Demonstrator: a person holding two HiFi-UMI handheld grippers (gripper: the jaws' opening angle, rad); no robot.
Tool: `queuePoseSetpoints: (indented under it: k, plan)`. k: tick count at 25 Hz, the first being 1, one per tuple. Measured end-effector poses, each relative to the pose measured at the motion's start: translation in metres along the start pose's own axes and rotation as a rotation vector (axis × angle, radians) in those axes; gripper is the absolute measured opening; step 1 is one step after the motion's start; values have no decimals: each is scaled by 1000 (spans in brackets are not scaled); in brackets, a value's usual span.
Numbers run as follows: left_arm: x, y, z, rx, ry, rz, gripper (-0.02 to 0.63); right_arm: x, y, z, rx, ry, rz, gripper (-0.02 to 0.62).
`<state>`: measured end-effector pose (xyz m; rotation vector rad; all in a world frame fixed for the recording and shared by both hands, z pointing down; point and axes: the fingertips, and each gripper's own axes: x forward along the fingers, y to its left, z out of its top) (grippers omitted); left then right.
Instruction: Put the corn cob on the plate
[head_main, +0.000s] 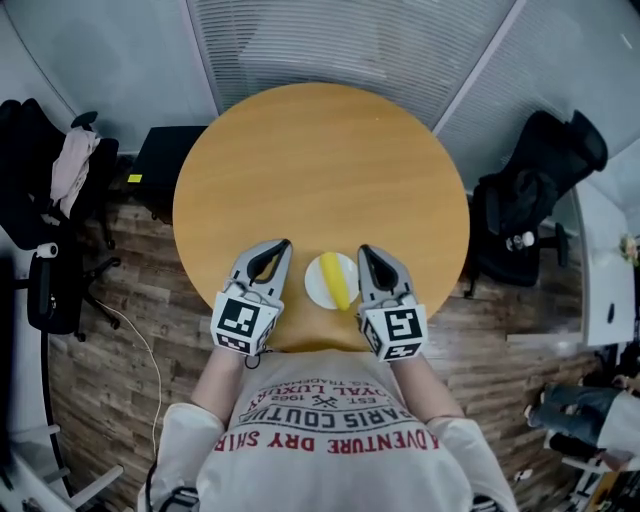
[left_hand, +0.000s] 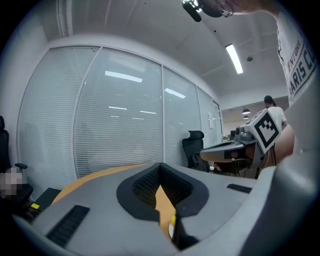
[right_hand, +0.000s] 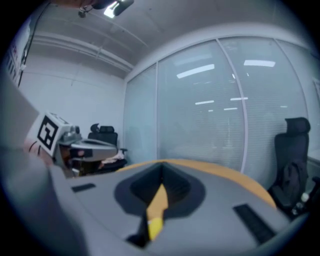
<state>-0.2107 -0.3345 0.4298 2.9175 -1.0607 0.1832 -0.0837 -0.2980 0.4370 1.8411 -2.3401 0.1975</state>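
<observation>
Found corn cob (head_main: 336, 281) on white plate (head_main: 313, 286), near edge of round table (head_main: 320, 170). Holding left gripper (head_main: 283, 245) and right gripper (head_main: 365, 251) closed on nothing, flanking plate. Probably done: keep clear of rim, avoid nudging cob.

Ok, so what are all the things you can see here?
table: one, round, light brown wood, in the middle
plate: one, white, at the table's near edge, between the two grippers
corn cob: one, yellow, lying on the plate
office chairs: black, one to the right of the table, at least one to the left
box: one, black, on the floor by the table's far left side
blinds: pale grey, along the wall behind the table
floor: brown wood planks
left gripper: one, grey, left of the plate, shut, holding nothing
right gripper: one, grey, right of the plate, shut, holding nothing
shirt: one, white with red print, on the person
</observation>
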Motion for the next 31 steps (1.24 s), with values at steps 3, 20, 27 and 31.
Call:
queuePoseSetpoints:
  k: [3, 20, 27, 31]
  plan:
    - [-1, 4, 6, -1, -3, 8, 32, -1, 2, 14, -17, -52, 8, 28]
    - [-5, -1, 22, -1, -33, -1, 32, -3, 4, 15, 4, -62, 1, 28]
    - [-7, -1, 21, -12, -28, 0, 32, -3, 6, 12, 13, -50, -7, 28]
    - [-4, 1, 21, -14, -27, 2, 32, 1, 1, 8, 32, -37, -11, 28]
